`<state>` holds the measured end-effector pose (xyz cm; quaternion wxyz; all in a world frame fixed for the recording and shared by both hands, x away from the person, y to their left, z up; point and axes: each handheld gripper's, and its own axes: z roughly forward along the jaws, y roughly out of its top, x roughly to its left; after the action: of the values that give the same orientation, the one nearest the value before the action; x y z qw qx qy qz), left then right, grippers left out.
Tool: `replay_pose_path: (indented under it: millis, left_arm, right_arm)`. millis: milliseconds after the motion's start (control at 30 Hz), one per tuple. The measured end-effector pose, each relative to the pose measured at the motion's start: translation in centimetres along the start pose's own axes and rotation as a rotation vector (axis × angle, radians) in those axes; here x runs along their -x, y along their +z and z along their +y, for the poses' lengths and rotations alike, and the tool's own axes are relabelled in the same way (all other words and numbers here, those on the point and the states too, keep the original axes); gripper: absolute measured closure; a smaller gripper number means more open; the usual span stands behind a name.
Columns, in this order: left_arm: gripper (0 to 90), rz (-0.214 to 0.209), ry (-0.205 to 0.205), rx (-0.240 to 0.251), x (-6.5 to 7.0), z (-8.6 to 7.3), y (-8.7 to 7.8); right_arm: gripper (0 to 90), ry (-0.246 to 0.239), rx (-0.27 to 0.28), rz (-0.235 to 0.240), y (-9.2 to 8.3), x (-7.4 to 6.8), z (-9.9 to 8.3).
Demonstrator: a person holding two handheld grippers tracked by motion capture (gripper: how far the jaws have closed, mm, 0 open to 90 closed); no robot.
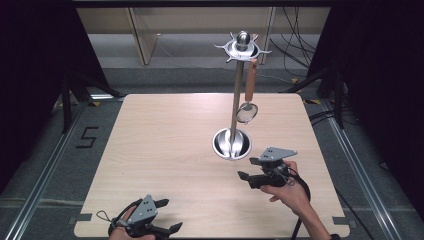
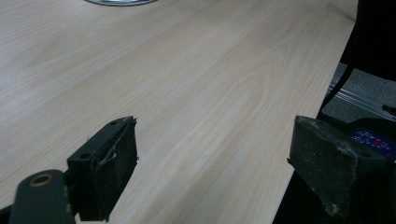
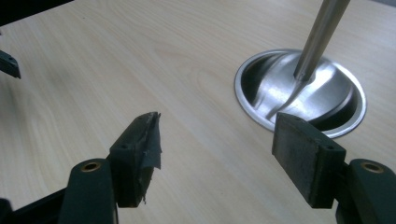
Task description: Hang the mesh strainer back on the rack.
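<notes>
Wooden table [image 1: 165, 150] | stand base [image 3: 301, 91] just beyond right gripper [image 3: 217, 140] jaws | both grippers' jaws wide, empty

Tabletop [image 1: 165, 150]: a square slab of pale wood-grain laminate with rounded corners, set over a grey floor [image 1: 45, 165] crossed by metal rails. Directly on it stands one thing, a utensil stand [image 1: 232, 143], whose round, shiny metal base dish rests right of centre and somewhat toward the far half. A slim steel pole [image 1: 237, 95] rises upright from the middle of that dish. In the right gripper view the dish [image 3: 343, 100] sits flat on the wood, its rim touching the surface all round. The near left corner [image 1: 87, 227] overhangs the floor.
</notes>
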<state>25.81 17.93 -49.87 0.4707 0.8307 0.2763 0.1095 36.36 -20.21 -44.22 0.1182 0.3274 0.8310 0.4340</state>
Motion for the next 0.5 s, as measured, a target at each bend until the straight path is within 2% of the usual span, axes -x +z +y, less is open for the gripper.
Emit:
replay_pose_path:
  millis: [133,167,200,267,333,367,400,433,467,500]
  left_arm:
    - [14.7,0.002,0.003,0.001,0.0,0.0,0.0]
    - [14.7,0.001,0.002,0.002,0.0,0.0,0.0]
    - [14.7,0.002,-0.029,0.003,0.2,-0.1,0.0]
    - [14.7,0.001,-0.029,0.003,0.2,-0.1,0.0]
    - [14.7,0.001,0.004,-0.001,0.0,0.0,0.0]
    - [14.7,0.001,0.005,-0.001,0.0,0.0,0.0]
    - [14.7,0.001,0.004,-0.001,0.0,0.0,0.0]
    - [14.7,0.000,0.001,-0.001,0.0,0.0,0.0]
    - [14.6,0.004,-0.027,-0.002,0.2,-0.1,0.0]
    - [14.7,0.004,-0.027,-0.002,0.2,-0.1,0.0]
  right_arm:
    - [33.0,0.003,-0.002,-0.017,0.1,-0.2,-0.6]
    - [33.0,0.022,-0.021,-0.005,0.0,-0.4,-0.9]
    - [33.0,-0.016,0.002,-0.012,0.1,-0.2,-1.0]
    - [33.0,0.012,-0.014,-0.008,0.1,-0.4,-1.2]
    - [32.9,0.001,-0.016,-0.011,0.0,-0.3,-1.3]
    - [32.8,-0.009,-0.013,-0.011,0.0,-0.2,-1.4]
    - [32.8,0.010,-0.013,-0.006,0.0,-0.4,-1.6]
    - [32.7,0.004,-0.019,-0.009,0.0,-0.3,-1.8]
    - [32.6,0.020,-0.009,-0.002,0.0,-0.4,-2.0]
    - [32.6,0.020,-0.009,-0.002,0.0,-0.4,-2.0]
